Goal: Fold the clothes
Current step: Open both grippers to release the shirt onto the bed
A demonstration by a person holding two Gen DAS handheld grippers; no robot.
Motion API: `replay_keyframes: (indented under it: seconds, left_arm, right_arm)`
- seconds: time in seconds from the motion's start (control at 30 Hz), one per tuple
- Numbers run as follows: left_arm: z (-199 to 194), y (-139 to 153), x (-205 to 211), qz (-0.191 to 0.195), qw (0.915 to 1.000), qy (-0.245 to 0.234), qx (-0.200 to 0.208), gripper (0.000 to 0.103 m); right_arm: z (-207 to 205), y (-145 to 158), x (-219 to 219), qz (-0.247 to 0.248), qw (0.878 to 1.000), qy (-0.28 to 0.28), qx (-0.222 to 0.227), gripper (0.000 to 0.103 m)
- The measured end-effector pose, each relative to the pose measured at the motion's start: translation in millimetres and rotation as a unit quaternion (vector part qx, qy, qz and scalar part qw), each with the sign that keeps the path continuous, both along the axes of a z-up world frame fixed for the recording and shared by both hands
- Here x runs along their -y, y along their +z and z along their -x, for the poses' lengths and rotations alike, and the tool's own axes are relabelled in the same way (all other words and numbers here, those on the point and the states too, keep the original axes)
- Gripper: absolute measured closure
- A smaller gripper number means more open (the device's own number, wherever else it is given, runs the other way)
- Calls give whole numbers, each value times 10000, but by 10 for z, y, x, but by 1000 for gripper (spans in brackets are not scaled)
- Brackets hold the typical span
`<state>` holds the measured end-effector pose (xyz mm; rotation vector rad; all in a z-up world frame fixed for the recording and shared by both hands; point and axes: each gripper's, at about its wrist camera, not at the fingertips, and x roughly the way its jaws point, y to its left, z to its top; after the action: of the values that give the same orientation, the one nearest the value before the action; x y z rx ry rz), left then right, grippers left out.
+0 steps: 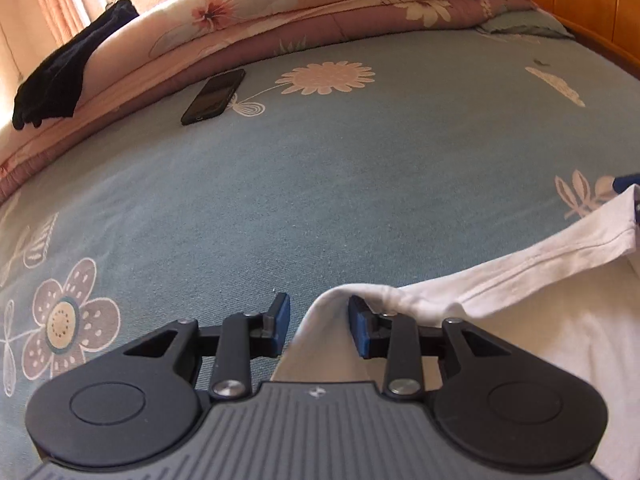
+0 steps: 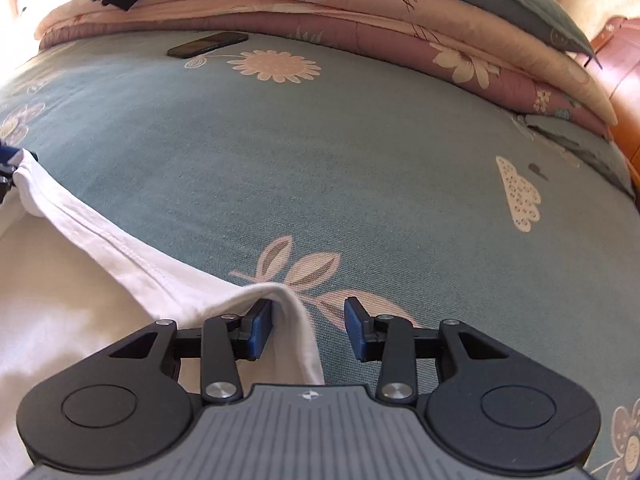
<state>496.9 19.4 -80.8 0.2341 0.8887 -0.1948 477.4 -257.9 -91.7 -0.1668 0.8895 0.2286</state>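
A white garment lies on the blue-green flowered bedsheet, with its hemmed edge stretched between both grippers. In the left wrist view my left gripper stands open. One white corner sits between its blue pads and leans on the right pad, with a gap to the left pad. In the right wrist view my right gripper is open too. The garment's other corner rests against its left pad, and the right pad is over bare sheet. The white garment fills the lower left.
A black phone lies on the sheet ahead, by a stack of folded flowered quilts. A black garment is draped over the quilts' left end. A wooden headboard borders the bed at the right.
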Motion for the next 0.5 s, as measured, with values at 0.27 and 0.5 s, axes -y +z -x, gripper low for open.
replay_keyframes:
  seconds: [0.27, 0.5]
  left_arm:
    - [-106, -215, 176, -141, 9991, 87, 386, 53]
    - [257, 126, 203, -647, 9957, -313, 587, 54]
  right_arm:
    - [-73, -92, 15, -145, 9996, -50, 217, 44]
    - [241, 242, 132, -150, 9998, -51, 81, 44]
